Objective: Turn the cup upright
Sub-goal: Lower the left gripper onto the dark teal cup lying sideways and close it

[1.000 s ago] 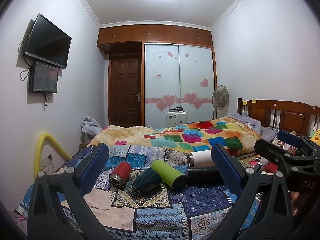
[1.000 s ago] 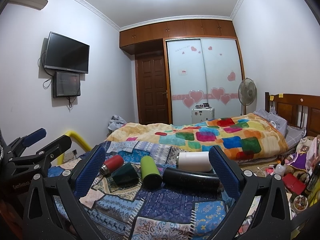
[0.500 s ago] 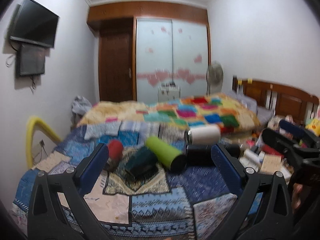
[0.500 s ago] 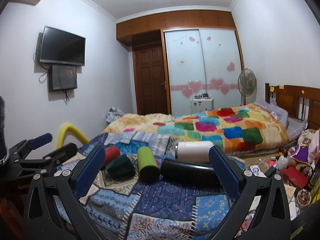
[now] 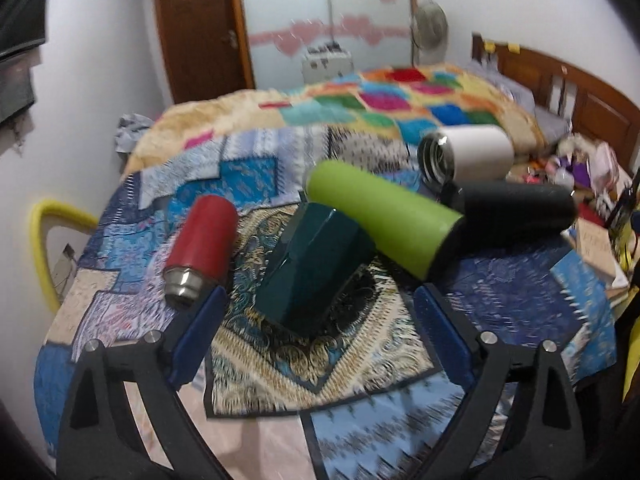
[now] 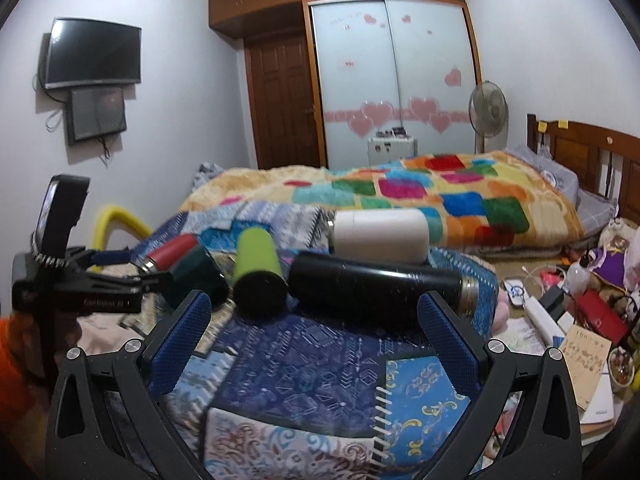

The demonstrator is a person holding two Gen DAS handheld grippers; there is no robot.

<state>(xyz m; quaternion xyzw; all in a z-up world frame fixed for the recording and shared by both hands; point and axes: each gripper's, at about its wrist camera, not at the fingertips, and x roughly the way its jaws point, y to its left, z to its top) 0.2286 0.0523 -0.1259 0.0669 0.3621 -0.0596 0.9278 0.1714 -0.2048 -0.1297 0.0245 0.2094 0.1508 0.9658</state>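
Observation:
Several cups and flasks lie on their sides on a patchwork cloth. In the left wrist view a dark green faceted cup (image 5: pixel 316 264) lies in the middle, with a red flask (image 5: pixel 202 246) to its left and a lime green cup (image 5: pixel 384 218), a black flask (image 5: pixel 516 212) and a white cup (image 5: pixel 468 156) to its right. My left gripper (image 5: pixel 318 330) is open, just in front of the dark green cup. My right gripper (image 6: pixel 314 334) is open and empty, in front of the black flask (image 6: pixel 380 290) and lime cup (image 6: pixel 258 276). The left gripper (image 6: pixel 132 276) also shows there beside the dark green cup (image 6: pixel 196 280).
The patchwork cloth (image 5: pixel 256 364) covers the surface. A bed with a colourful blanket (image 6: pixel 440 200) lies behind. Cluttered items (image 6: pixel 580 320) sit at the right. A yellow tube (image 5: pixel 40 240) curves at the left edge. A spiral notebook (image 6: pixel 420 408) lies near my right gripper.
My left gripper has tilted down and moved in close to the dark green cup. My right gripper has moved forward toward the black flask. The cups have not moved.

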